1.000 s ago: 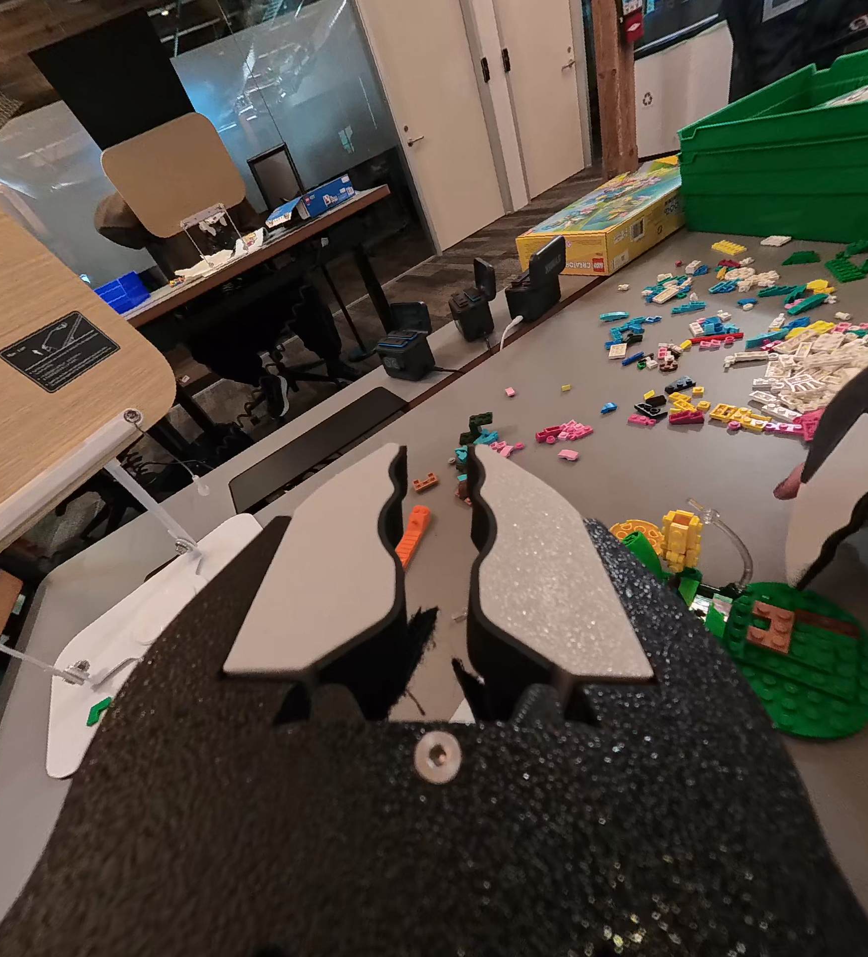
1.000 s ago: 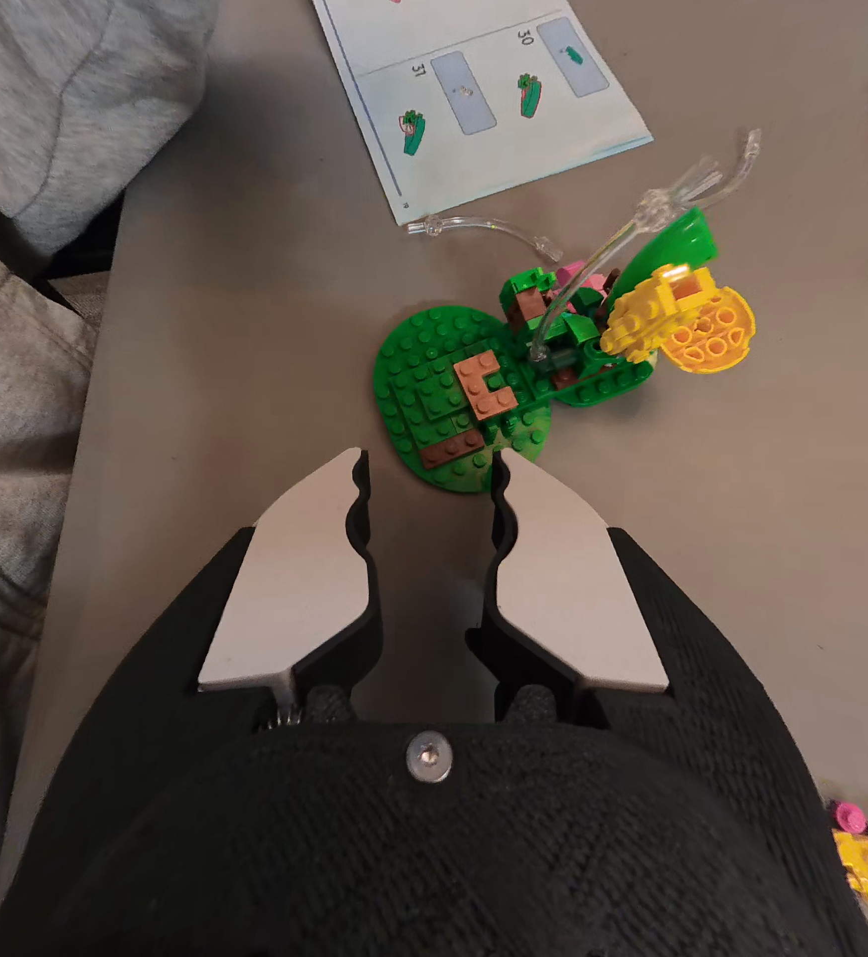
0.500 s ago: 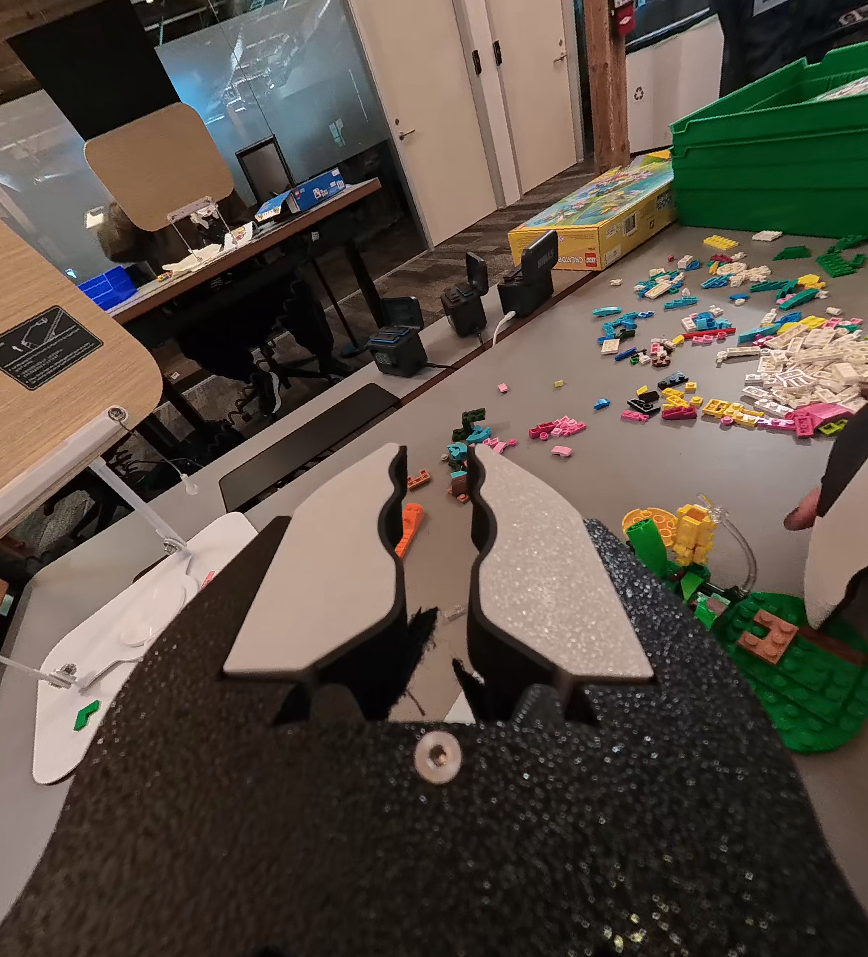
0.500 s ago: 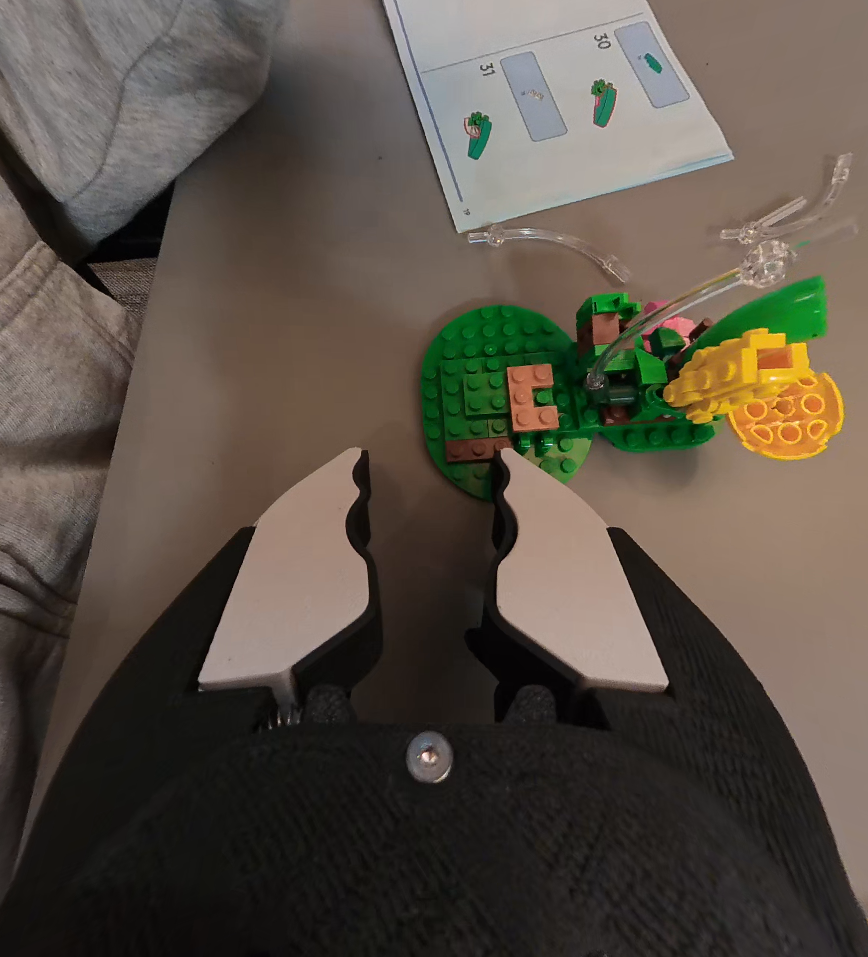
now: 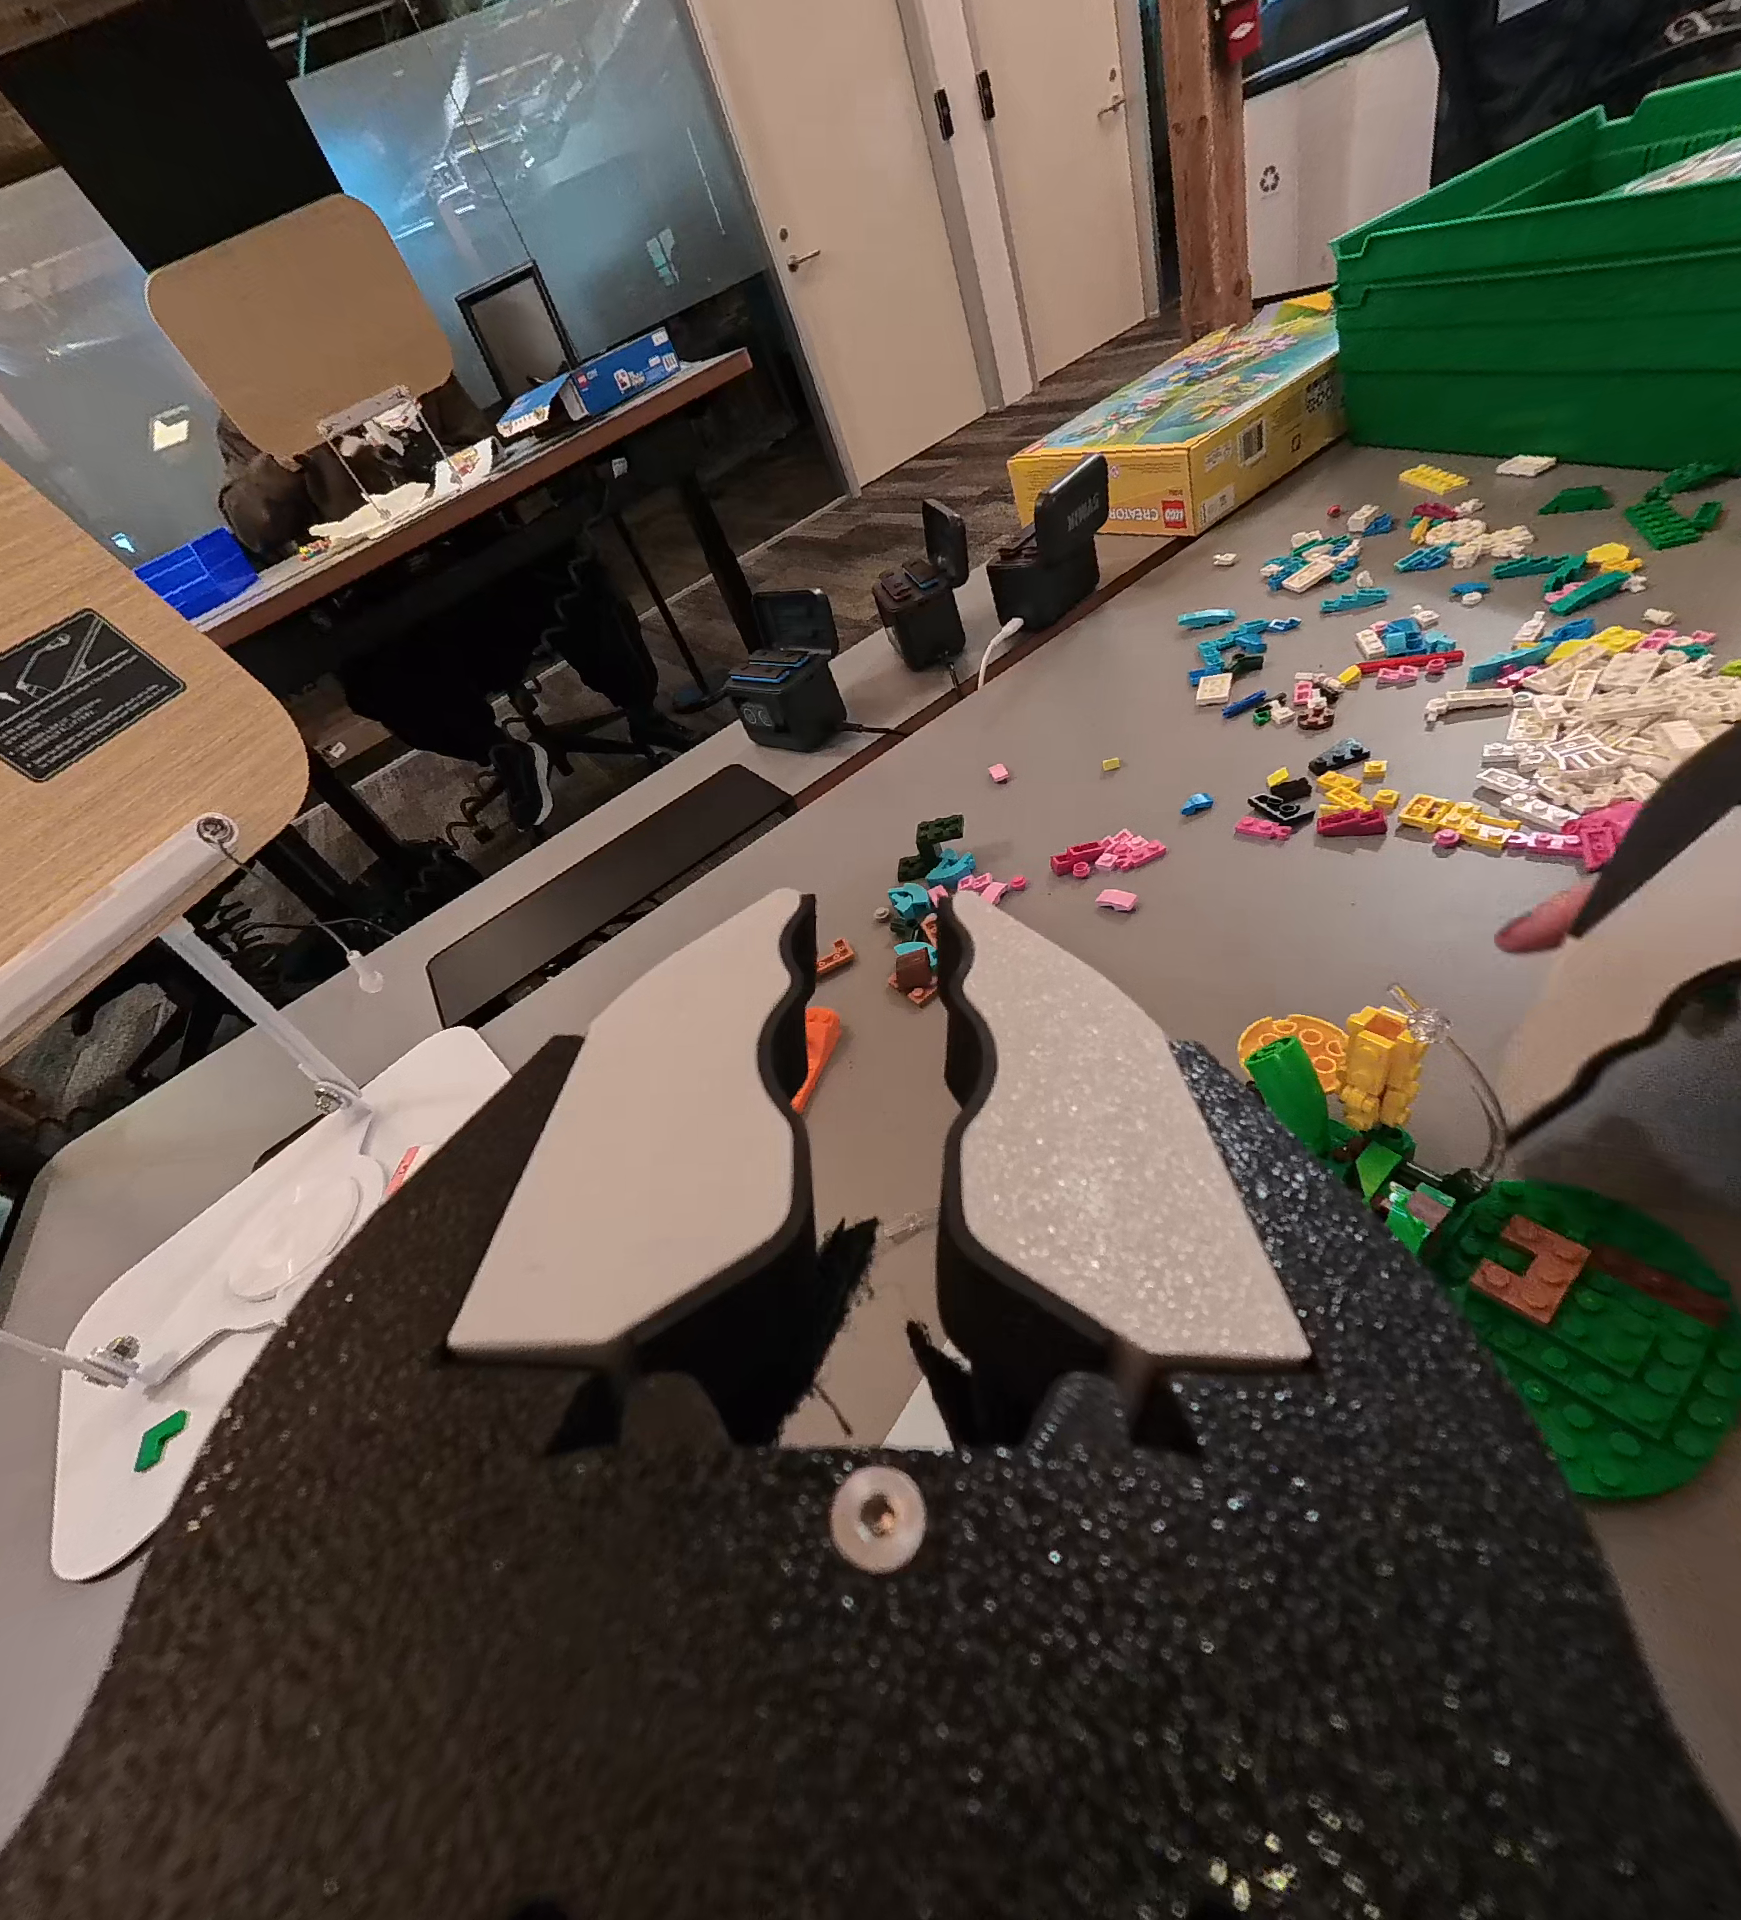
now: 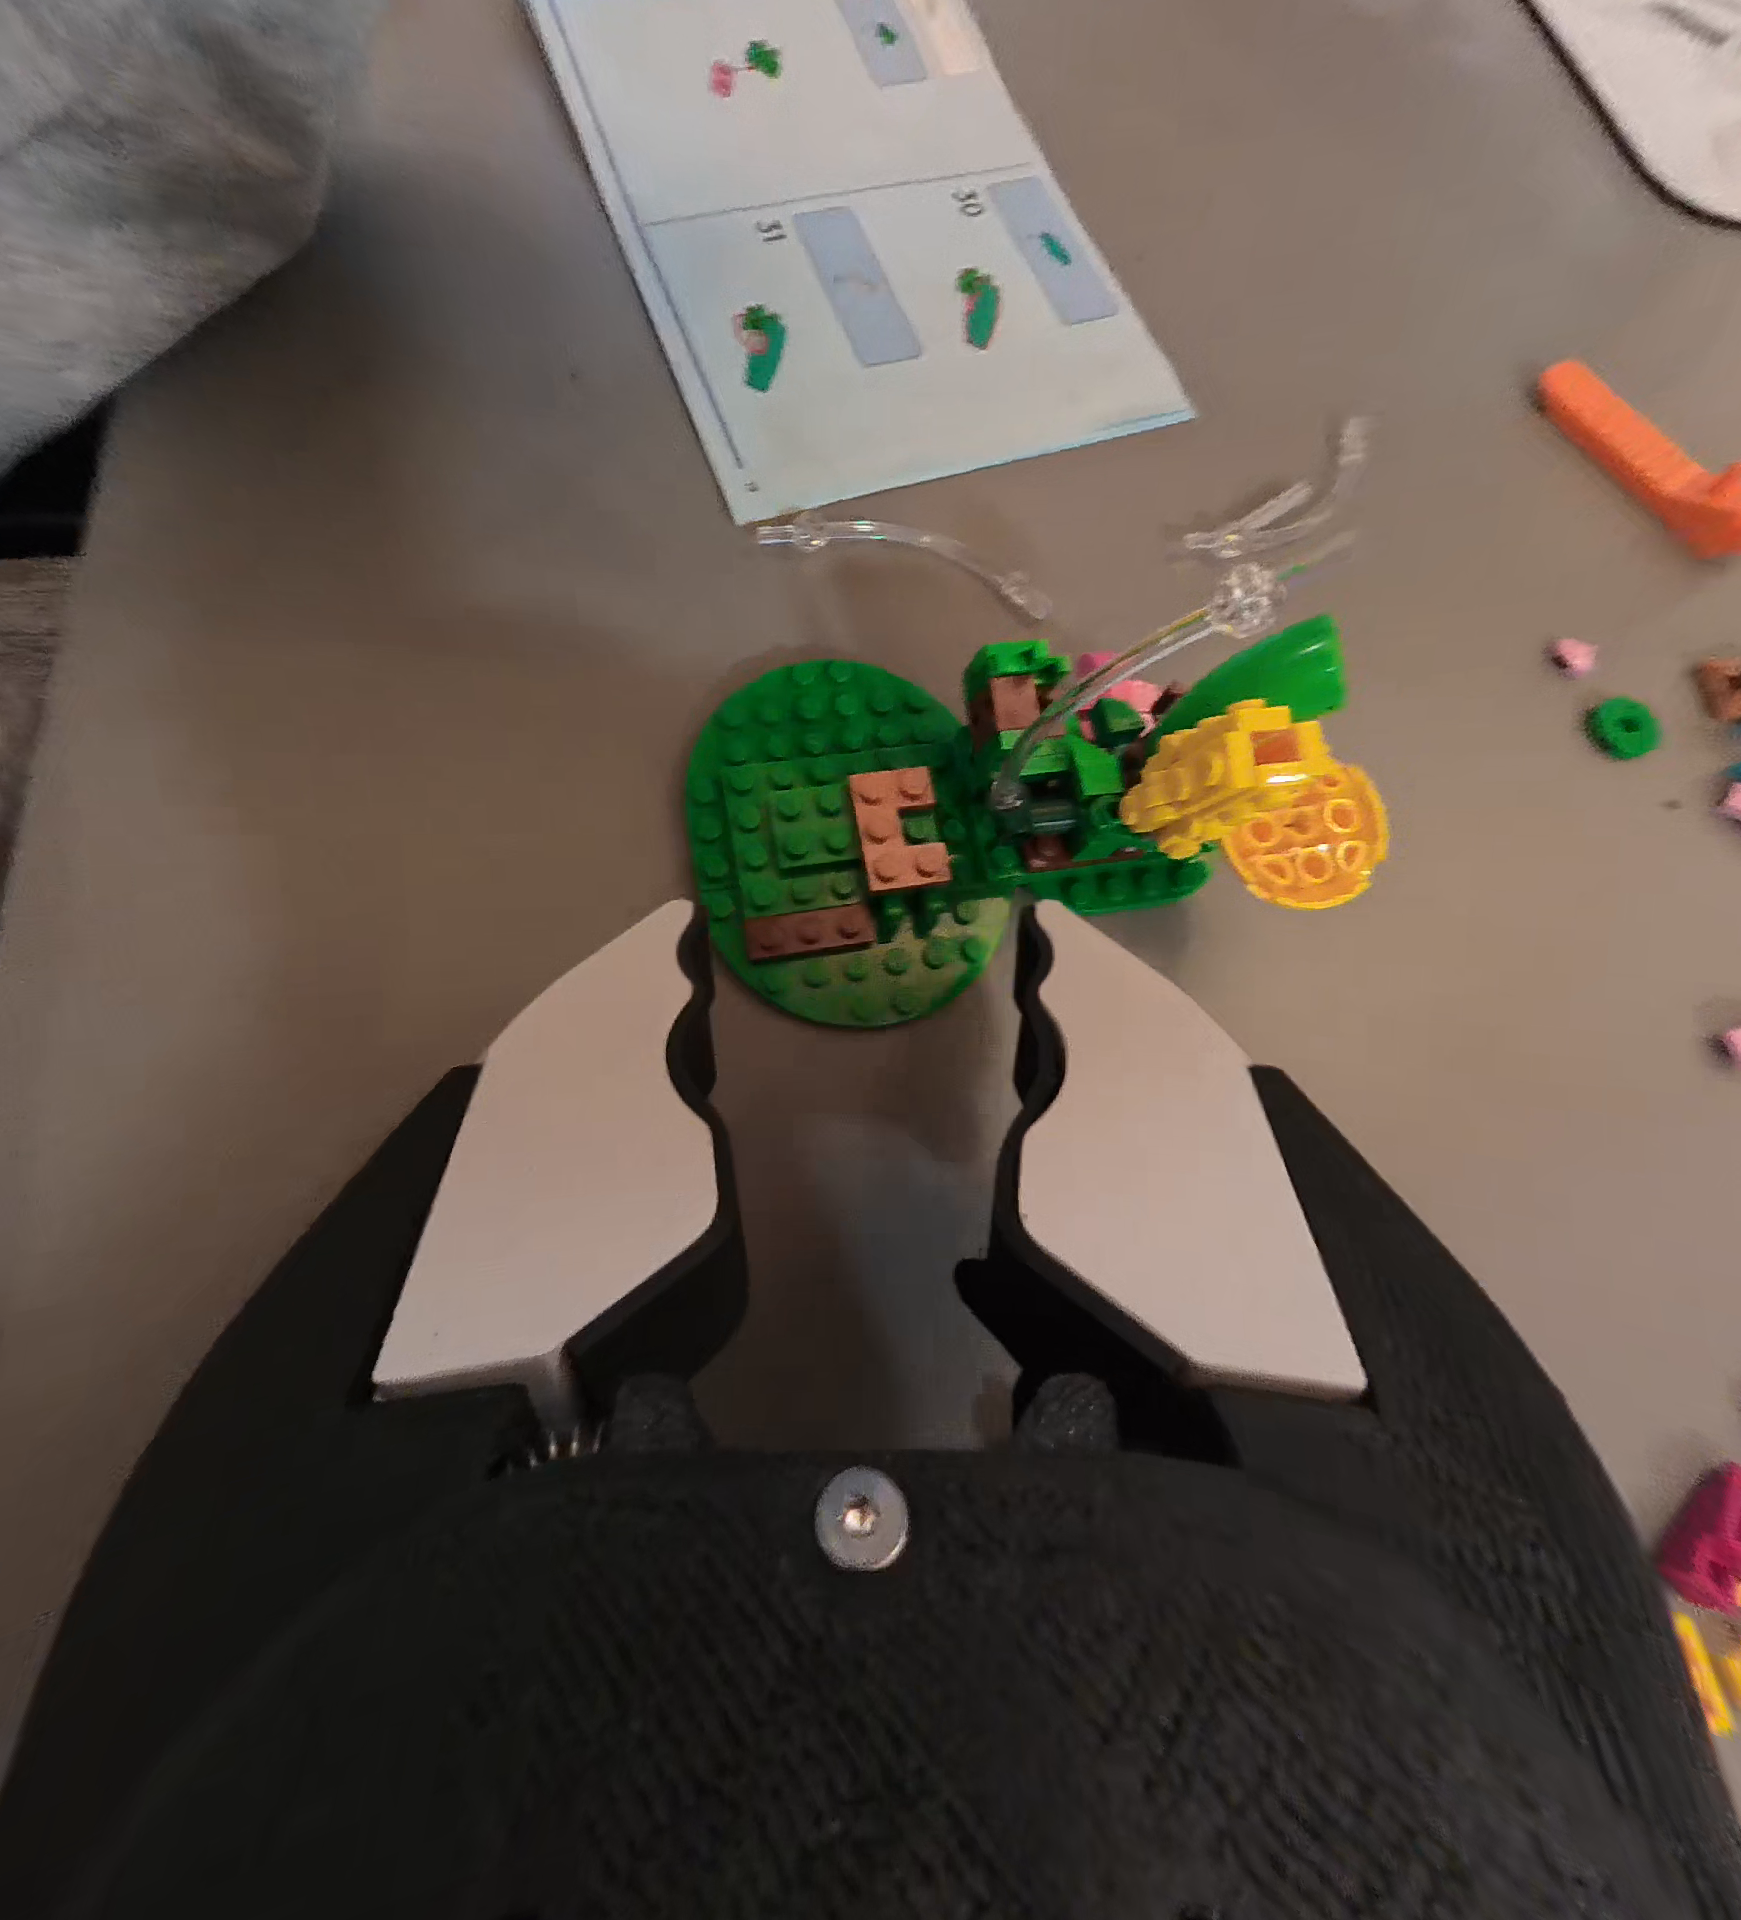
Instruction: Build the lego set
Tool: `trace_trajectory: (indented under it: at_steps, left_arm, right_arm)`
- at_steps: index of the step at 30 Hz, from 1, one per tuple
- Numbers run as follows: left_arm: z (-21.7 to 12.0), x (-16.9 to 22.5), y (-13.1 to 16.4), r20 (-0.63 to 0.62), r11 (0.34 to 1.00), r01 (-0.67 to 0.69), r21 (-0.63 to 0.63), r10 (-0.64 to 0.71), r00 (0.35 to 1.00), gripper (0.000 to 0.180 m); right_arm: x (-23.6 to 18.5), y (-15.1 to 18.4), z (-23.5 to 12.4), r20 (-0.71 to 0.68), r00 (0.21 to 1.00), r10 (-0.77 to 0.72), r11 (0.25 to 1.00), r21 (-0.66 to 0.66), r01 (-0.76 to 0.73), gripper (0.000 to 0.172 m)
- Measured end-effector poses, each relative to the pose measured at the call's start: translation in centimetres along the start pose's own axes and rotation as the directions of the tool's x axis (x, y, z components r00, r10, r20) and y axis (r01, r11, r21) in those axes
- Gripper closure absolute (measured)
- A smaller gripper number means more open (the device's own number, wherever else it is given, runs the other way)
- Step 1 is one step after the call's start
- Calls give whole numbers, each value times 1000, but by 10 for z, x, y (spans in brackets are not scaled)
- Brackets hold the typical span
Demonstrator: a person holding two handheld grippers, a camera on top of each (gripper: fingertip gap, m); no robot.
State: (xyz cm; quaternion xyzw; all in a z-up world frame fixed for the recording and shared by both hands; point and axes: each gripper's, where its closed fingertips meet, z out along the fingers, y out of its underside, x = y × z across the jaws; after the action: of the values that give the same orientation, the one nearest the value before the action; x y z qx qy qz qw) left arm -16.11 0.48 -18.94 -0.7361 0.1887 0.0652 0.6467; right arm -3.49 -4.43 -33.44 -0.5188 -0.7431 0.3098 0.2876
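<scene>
A brick model on a round green plate [image 6: 814, 790], with brown tiles and a yellow flower [image 6: 1240, 790], lies on the grey table. My right gripper [image 6: 861, 925] is open. Its fingertips stand either side of the plate's near edge without pressing on it, and it holds nothing. In the left wrist view the model [image 5: 1614, 1340] lies at the right, with one right finger [image 5: 1593, 1029] above it. My left gripper [image 5: 876, 925] is open by a narrow gap and empty, above the table. An orange brick separator [image 5: 814, 1060] and small brown bricks [image 5: 913, 971] lie beyond its tips.
An instruction sheet [image 6: 845, 260] and clear curved pieces [image 6: 897, 545] lie beyond the model. Loose bricks [image 5: 1572, 727] are spread at the right, before green bins [image 5: 1593, 291] and a yellow box [image 5: 1188, 436]. A white pad [image 5: 222, 1299] lies at the left. A grey sleeve [image 6: 66, 208] is at the table's edge. My hands' fingertips stand some 20 centimetres from each other.
My right gripper's jaws have opened wider, and the green plate's near edge now lies between its fingertips. My left gripper has barely moved and keeps the same narrow gap.
</scene>
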Motion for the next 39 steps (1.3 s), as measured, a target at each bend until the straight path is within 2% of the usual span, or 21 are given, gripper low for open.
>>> trace_trajectory:
  at_steps: [7,18,24,29,39]
  left_arm:
    - [0,0,1,-3,1000,3,-7,-3,1000,158]
    - [-2,-1,1,-1,1000,11,-3,-11,1000,158]
    - [-2,-1,1,-4,1000,14,-1,-14,1000,158]
    - [-1,0,1,-8,1000,12,-3,-12,1000,158]
    - [-3,-2,1,-2,1000,10,-4,-10,1000,158]
  right_arm:
    - [-1,7,7,-11,1000,-7,999,-52,6,104]
    - [27,21,-3,-140,990,23,995,-94,-36,107]
    - [20,8,2,-98,992,81,996,-21,-84,109]
    - [23,-3,10,-163,981,104,994,0,-106,106]
    - [39,12,3,-227,962,151,985,-52,-167,104]
